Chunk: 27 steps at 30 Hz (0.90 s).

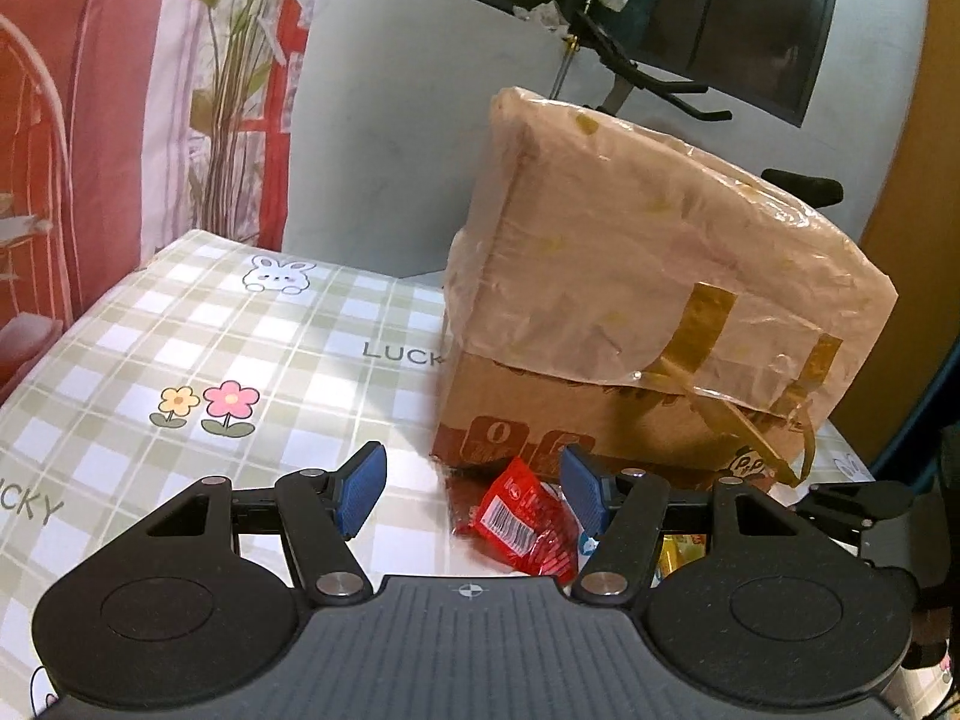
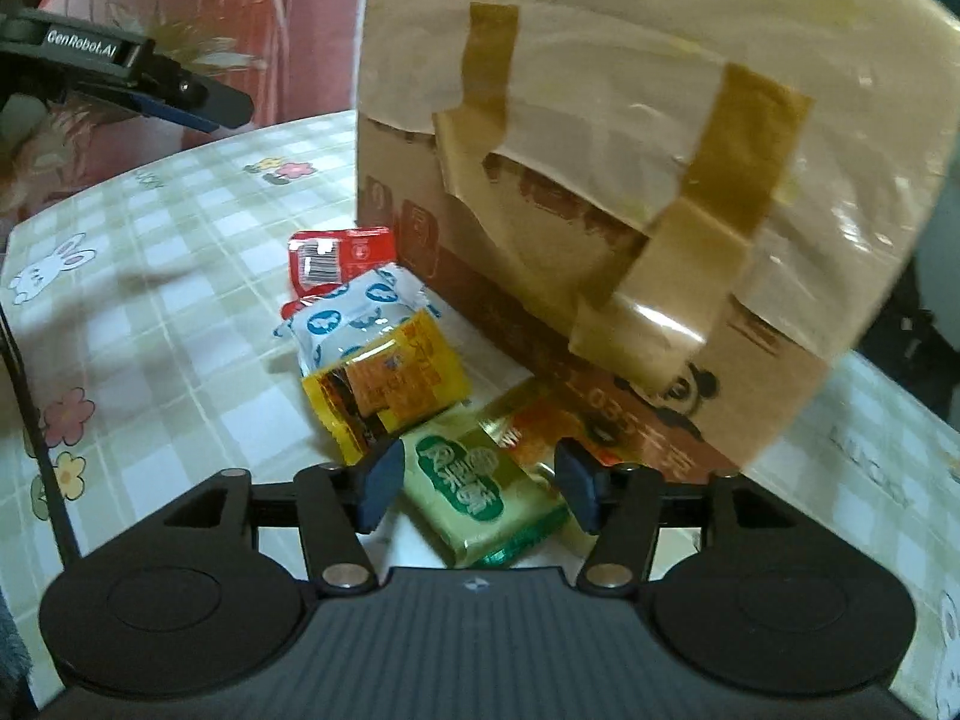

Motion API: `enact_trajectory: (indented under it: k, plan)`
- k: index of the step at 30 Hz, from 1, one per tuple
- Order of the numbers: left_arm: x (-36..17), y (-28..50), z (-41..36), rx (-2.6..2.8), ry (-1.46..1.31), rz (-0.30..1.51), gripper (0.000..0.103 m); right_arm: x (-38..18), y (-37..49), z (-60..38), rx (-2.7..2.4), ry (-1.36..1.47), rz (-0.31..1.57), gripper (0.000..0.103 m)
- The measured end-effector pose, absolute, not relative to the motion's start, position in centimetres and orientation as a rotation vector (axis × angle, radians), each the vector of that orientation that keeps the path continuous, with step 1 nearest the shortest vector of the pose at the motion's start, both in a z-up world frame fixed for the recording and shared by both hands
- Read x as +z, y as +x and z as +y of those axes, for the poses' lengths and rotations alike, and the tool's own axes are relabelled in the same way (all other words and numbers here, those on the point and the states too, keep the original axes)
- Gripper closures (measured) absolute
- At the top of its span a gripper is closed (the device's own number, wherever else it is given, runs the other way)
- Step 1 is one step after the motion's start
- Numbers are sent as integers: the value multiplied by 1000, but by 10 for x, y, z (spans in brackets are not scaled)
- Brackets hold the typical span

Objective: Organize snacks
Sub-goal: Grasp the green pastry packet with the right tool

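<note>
A taped cardboard box (image 1: pixel 630 312) with a plastic-wrapped top stands on the checked tablecloth (image 1: pixel 198 372); it fills the right wrist view (image 2: pixel 600 150). Snack packets lie in a row at its foot: a red one (image 2: pixel 339 258), a white-and-blue one (image 2: pixel 354 324), a yellow one (image 2: pixel 390 384), a green one (image 2: pixel 480 486) and an orange-gold one (image 2: pixel 534 432). My left gripper (image 1: pixel 471 495) is open above the red packet (image 1: pixel 528 522). My right gripper (image 2: pixel 480 489) is open with its blue pads on either side of the green packet. The left gripper also shows in the right wrist view (image 2: pixel 174 99), up at the left.
A red and pink floral curtain (image 1: pixel 120 90) hangs behind the table on the left. A grey wall (image 1: pixel 390 138) and a dark window (image 1: pixel 720 12) lie behind the box. The table's edge (image 2: pixel 18 228) runs along the left.
</note>
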<state>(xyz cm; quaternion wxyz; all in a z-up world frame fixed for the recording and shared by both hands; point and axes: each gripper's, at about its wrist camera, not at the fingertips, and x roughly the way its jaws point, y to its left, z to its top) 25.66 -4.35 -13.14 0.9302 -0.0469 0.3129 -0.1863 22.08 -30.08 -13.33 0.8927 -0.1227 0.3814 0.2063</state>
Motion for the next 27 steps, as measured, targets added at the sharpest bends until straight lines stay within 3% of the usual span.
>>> enact_trajectory:
  k: [18,27]
  plan:
    - [-140,254,-48,-390,-94,674,37,-142,227,-314,468,-31,896,43]
    - [-156,262,-50,-395,-53,715,37,-149,204,-304,296,10,777,56]
